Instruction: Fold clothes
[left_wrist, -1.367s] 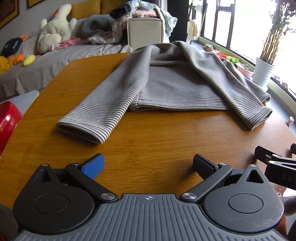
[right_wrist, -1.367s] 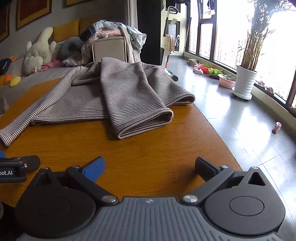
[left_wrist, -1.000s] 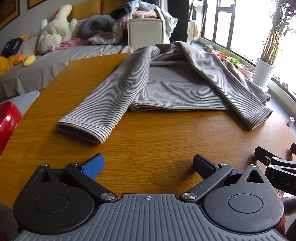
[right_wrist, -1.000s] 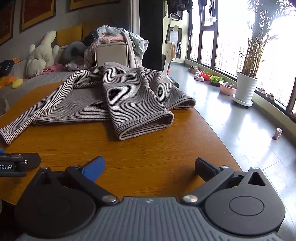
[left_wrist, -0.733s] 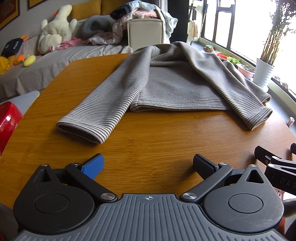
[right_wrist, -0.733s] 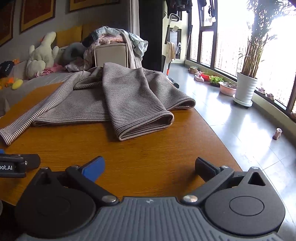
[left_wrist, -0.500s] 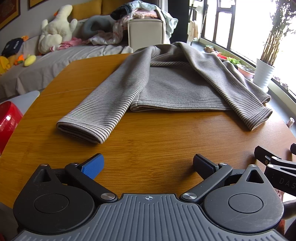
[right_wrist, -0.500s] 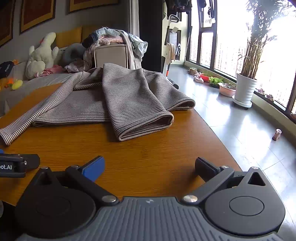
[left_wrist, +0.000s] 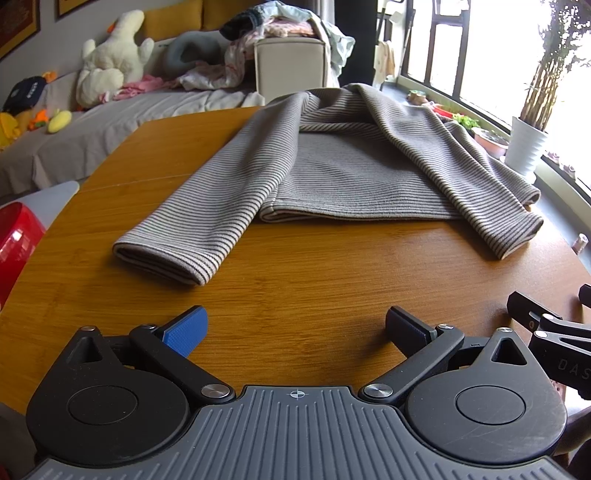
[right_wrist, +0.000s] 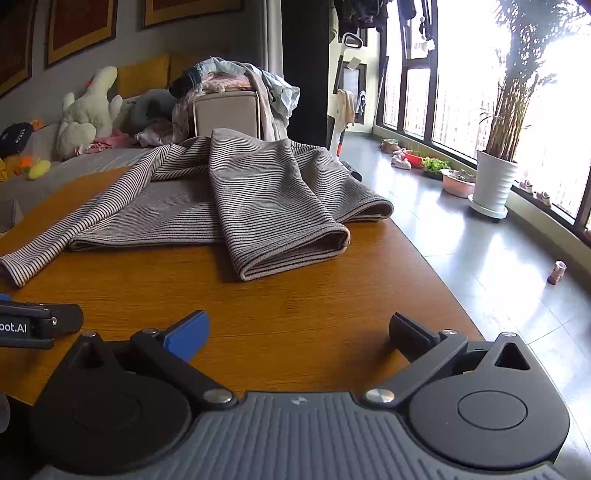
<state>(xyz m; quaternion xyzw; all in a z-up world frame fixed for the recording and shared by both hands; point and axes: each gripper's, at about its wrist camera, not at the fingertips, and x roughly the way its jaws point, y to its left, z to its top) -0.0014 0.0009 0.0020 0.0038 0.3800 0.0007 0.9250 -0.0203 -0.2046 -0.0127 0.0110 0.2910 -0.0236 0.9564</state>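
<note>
Nearest: left gripper (left_wrist: 295, 326) and right gripper (right_wrist: 299, 330), both sitting with fingers spread wide and empty, hovering over bare wooden table (left_wrist: 314, 295), barely shifting over the past second. Beyond: striped sweater (left_wrist: 343, 173) lying flat mid-table, untouched, both sleeves angling toward the grippers. Nothing is changing; folding is likely not yet starting. Farthest: sofa (left_wrist: 74, 125), potted plant (right_wrist: 495, 184).

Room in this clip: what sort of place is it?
Most likely a home living room: a sofa with a plush toy, a wooden table holding a striped sweater, and a potted plant by tall windows.
</note>
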